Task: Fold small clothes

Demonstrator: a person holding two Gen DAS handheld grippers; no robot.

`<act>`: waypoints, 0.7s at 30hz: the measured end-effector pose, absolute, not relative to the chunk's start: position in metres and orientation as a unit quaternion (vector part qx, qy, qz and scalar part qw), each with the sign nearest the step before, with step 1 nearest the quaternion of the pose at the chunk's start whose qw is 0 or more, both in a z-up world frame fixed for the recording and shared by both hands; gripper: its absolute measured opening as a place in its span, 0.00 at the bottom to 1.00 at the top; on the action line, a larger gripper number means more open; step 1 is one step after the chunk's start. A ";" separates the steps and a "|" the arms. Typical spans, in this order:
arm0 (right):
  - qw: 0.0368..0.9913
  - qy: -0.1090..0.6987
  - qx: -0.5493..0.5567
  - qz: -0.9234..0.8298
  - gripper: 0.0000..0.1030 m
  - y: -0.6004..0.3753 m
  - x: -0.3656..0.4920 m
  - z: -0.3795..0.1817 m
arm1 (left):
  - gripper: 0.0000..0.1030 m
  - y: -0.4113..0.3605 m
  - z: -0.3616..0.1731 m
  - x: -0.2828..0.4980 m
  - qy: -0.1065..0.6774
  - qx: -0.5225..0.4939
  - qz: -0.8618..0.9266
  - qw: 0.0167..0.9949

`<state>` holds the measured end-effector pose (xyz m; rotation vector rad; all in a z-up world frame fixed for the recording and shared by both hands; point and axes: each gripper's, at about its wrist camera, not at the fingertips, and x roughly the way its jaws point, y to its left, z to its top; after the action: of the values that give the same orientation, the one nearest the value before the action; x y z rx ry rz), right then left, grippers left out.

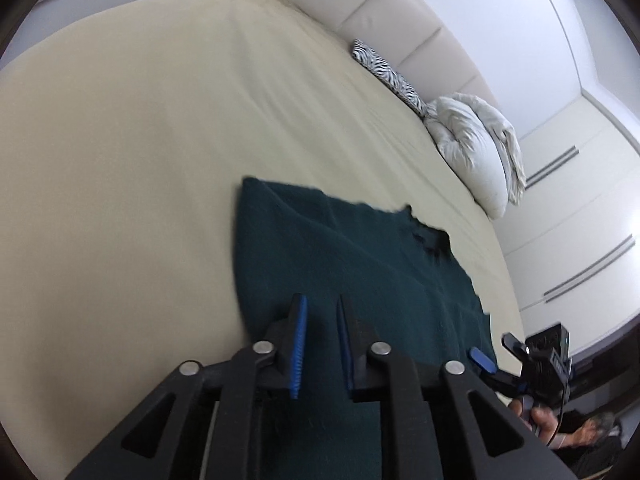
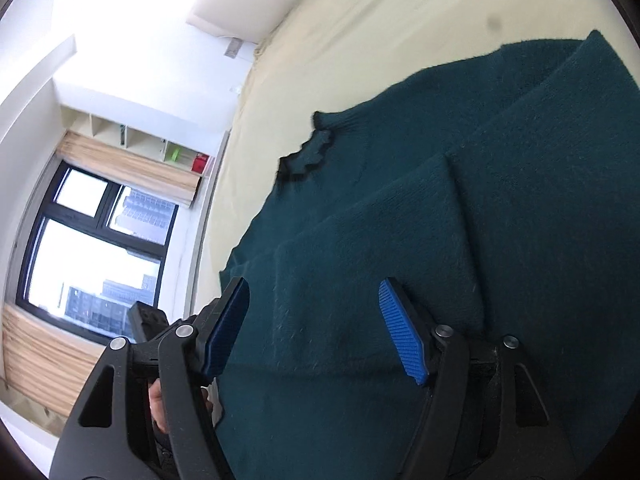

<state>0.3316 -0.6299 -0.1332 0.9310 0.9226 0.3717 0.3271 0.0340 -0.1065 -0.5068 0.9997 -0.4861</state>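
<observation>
Between the blue pads of the left gripper, a narrow gap remains; dark cloth fills that gap in the left wrist view, but whether the pads pinch a fold or merely hover over the fabric cannot be told. The right gripper stands released, jaws spread wide, with nothing between the pads and the fabric passing beneath them. The task item, a dark teal sweater, lies flat on the cream bed sheet directly ahead of both tools. From the left gripper the garment extends from 12 toward 1 o'clock, ending in a straight far edge with the scalloped collar at about 1 o'clock. From the right gripper the same collar sits at 12 o'clock, and a sleeve already laid across the body forms a raised panel running from 12 toward 2 o'clock. The long axis of the sweater therefore runs away from the operator, hem nearest and neckline farthest. Both grippers sit at the near hem; the right gripper appears in the left wrist view at 4 o'clock, just beside the cloth edge. Judgement: the next fold likely carries the hem toward the collar along this axis, and both tools are equally placed for it. Beyond the garment, a zebra-print cushion and a white pillow rest against the headboard, well apart from the work area.
</observation>
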 end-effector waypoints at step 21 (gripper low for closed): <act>0.828 0.413 0.367 0.097 0.65 -0.629 0.087 -0.084 | 0.63 0.094 -0.090 0.073 0.479 -0.191 -0.183 0.837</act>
<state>0.0868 -0.6293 -0.0840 0.7791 0.8768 0.2062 0.0727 0.0939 -0.0905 -0.4035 1.0146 -0.3865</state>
